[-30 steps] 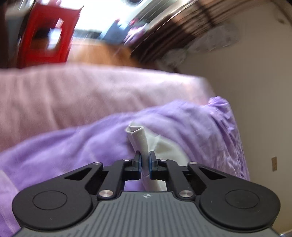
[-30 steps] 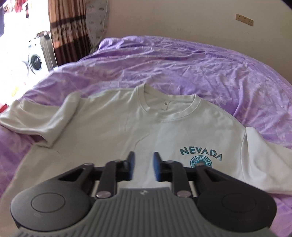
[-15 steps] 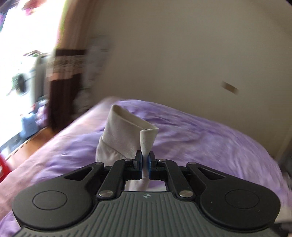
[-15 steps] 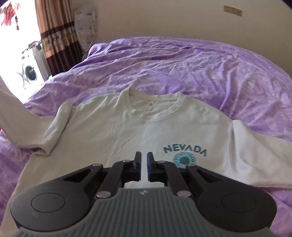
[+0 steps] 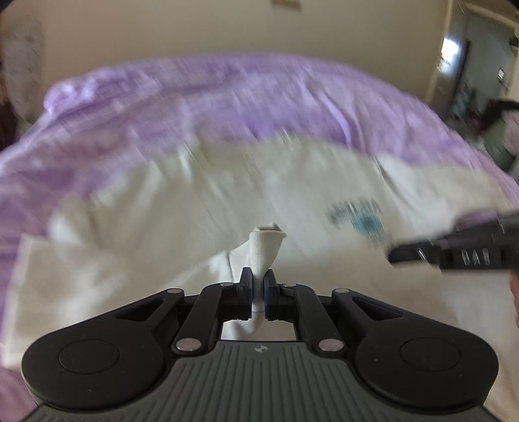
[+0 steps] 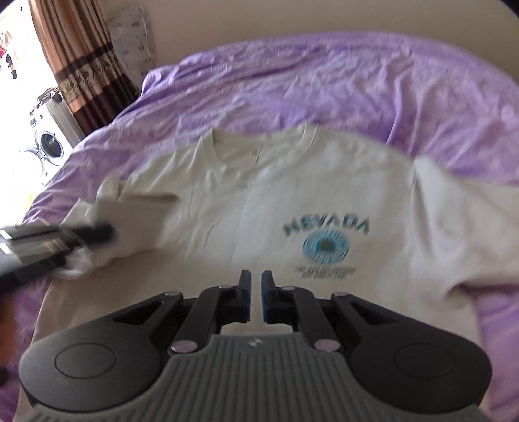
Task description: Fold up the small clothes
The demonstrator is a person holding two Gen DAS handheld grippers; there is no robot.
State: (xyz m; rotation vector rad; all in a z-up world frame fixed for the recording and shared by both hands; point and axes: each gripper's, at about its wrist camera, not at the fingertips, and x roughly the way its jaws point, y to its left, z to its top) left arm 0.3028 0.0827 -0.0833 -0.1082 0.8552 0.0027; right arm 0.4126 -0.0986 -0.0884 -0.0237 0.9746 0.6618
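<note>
A cream T-shirt (image 6: 259,201) with a teal NEVADA print (image 6: 326,227) lies face up on a purple bed sheet (image 6: 324,84). My left gripper (image 5: 258,287) is shut on the cuff of the shirt's left sleeve (image 5: 266,250) and holds it over the shirt's body (image 5: 227,194). In the right wrist view the left gripper (image 6: 100,232) comes in from the left edge with the sleeve (image 6: 107,207) folded inward. My right gripper (image 6: 256,285) hovers low over the shirt's front, its fingers nearly together with nothing between them. It shows blurred in the left wrist view (image 5: 399,254).
A brown curtain (image 6: 78,65) and a washing machine (image 6: 48,142) stand at the far left beyond the bed. A beige wall (image 6: 292,19) runs behind the bed. A doorway (image 5: 460,65) shows at the far right.
My left gripper has swung the sleeve from the bed's left side in over the shirt's body. My right gripper closed from open to nearly shut and moved closer to the shirt.
</note>
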